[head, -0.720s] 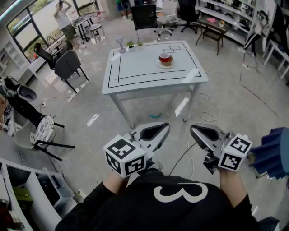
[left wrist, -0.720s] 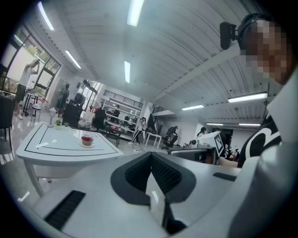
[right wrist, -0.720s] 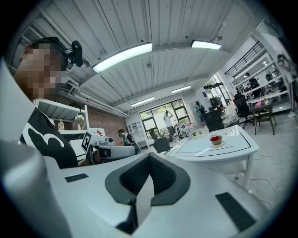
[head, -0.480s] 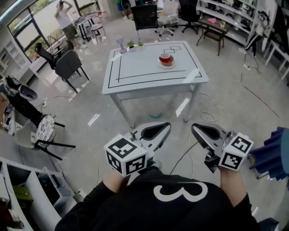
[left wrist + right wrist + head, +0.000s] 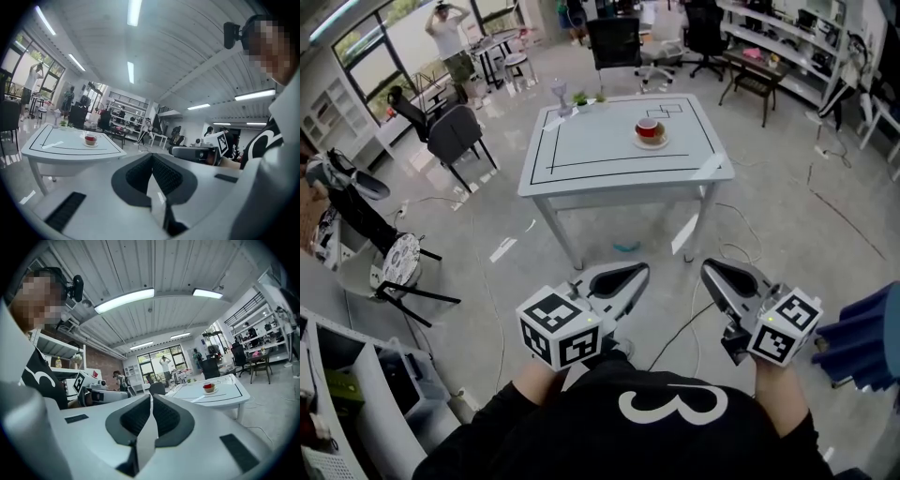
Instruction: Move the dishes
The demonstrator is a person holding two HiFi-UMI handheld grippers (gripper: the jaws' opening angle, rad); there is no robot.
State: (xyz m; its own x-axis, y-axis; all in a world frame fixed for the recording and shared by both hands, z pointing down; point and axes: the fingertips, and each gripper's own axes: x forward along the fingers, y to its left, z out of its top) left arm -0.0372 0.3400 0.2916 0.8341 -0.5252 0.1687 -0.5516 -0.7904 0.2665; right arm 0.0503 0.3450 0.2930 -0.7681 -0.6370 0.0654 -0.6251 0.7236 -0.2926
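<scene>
Dishes, a red cup (image 5: 648,127) on its saucer (image 5: 651,142), stand toward the far right of the white surface (image 5: 591,155), well apart from both tongs. Since the left tongs (image 5: 630,277) and right tongs (image 5: 719,277) are pressed together and empty, step close and spread them before reaching.

A white rectangular bench (image 5: 609,155) stands ahead. On its far right part sits a red cup (image 5: 648,127) on a white saucer (image 5: 652,142); a clear stemmed glass (image 5: 560,96) stands at its far left corner.
</scene>
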